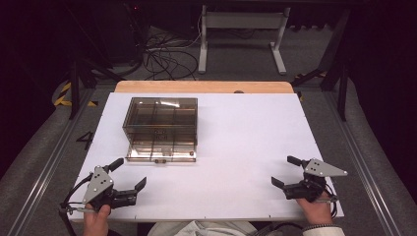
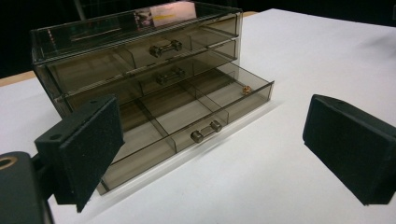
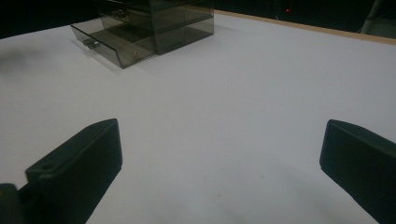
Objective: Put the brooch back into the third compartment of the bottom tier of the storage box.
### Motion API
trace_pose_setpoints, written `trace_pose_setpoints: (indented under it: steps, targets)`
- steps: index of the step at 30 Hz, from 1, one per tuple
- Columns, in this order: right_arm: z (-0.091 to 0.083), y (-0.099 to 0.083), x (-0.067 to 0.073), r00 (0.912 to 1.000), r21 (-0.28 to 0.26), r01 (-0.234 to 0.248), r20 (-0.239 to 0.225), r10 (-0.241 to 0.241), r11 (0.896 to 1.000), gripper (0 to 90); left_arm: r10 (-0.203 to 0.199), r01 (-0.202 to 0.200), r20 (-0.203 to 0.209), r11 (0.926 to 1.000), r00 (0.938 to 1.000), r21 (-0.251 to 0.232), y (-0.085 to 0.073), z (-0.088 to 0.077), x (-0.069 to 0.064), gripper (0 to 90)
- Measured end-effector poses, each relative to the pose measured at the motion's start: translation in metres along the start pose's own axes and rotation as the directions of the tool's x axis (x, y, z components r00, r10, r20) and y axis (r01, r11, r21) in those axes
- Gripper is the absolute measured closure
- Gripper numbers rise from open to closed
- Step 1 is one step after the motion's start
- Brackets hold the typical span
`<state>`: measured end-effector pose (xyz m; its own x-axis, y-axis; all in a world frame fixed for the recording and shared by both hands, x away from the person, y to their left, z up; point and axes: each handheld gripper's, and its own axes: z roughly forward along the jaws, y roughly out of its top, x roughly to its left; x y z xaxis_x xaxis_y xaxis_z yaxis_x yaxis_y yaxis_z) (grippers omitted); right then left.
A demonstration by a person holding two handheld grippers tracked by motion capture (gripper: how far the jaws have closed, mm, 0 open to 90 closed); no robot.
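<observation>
On the white rectangular tabletop (image 1: 236,137) stands a smoke-tinted clear plastic drawer chest (image 1: 161,121), placed at about ten o'clock from the table's middle in the high view, well apart from both tools. The left gripper (image 1: 129,174), a black two-jaw tool with a grey three-cornered plate on top, sits at about seven o'clock near the table's near edge, held in the person's left hand (image 1: 95,220); its jaws are spread wide with nothing between them, and they point toward the chest, which lies at roughly one o'clock from it. The right gripper (image 1: 284,170) rests at about four o'clock, held in the person's right hand (image 1: 317,210), its jaws likewise spread wide and empty over bare tabletop, with the chest far off at about ten o'clock from it. In the left gripper view the chest shows three stacked levels: the top two drawers are pushed in, each with a small barbell-shaped metal handle, while the bottom drawer (image 2: 187,122) is pulled out toward the near edge and is split by clear dividers. A small tan bead-like object (image 2: 246,89) lies inside that open drawer, in the compartment at its right end as seen from the left gripper view; what it is cannot be told.
</observation>
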<state>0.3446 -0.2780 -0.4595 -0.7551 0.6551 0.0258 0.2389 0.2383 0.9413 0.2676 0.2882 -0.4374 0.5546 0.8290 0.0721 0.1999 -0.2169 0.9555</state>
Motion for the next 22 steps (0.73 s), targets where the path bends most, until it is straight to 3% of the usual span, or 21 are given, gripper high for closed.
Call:
trace_pose_setpoints:
  steps: [22]
  targets:
    - [0.0000, 0.0008, 0.0019, 1.0000, 0.007, 0.008, -0.004, -0.008, 1.000, 0.2, -0.017, 0.017, -0.013, 0.9998, 0.9998, 0.004, 0.0003, 0.0011, 0.0010, 6.3]
